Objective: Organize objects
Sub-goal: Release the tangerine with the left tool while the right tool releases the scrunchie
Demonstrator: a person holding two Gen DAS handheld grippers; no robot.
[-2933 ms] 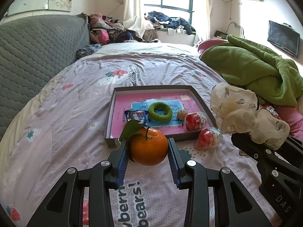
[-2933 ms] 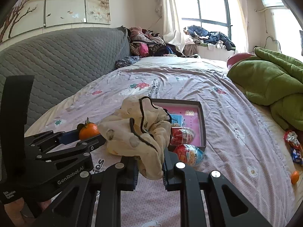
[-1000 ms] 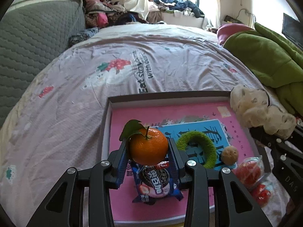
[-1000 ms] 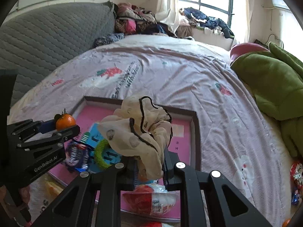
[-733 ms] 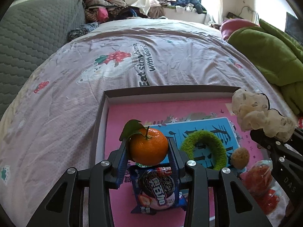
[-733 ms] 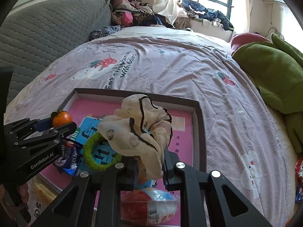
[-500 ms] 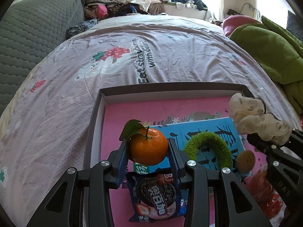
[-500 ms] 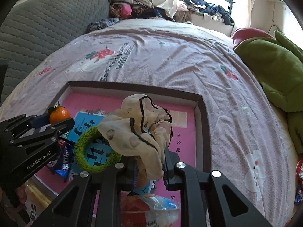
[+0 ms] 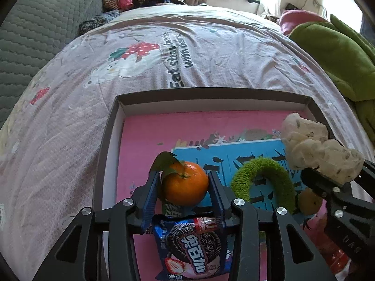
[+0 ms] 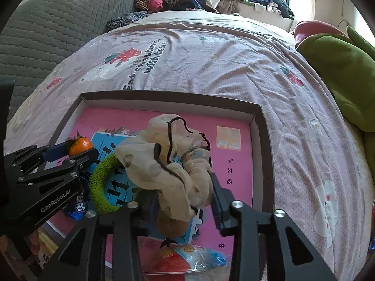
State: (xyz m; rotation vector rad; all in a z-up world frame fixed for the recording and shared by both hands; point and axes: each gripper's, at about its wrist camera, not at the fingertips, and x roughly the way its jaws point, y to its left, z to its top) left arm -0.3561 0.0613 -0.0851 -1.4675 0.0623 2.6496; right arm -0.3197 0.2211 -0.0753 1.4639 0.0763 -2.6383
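An orange (image 9: 185,185) with a green leaf sits between the fingers of my left gripper (image 9: 184,178), low over the pink floor of a dark-rimmed box (image 9: 211,92). The jaws are opening and the pads look just clear of the fruit. My right gripper (image 10: 182,192) hangs over the same box with its jaws opening wide. A cream scrunchie (image 10: 164,164) with black trim sags between them, leaning on the left finger. From the left wrist view the scrunchie (image 9: 311,149) sits at the right. The orange (image 10: 80,146) shows at the left of the right wrist view.
In the box lie a green ring (image 9: 262,166), a biscuit packet (image 9: 194,243), a small brown ball (image 9: 309,201) and a red wrapped snack (image 10: 182,260). The box rests on a printed bedspread (image 10: 211,53). A green blanket (image 10: 339,65) is piled right, a grey headboard (image 10: 58,23) left.
Both grippers came forward and down over the box. The right jaws spread apart and the scrunchie slumped. The left jaws widened a little and the orange tipped forward.
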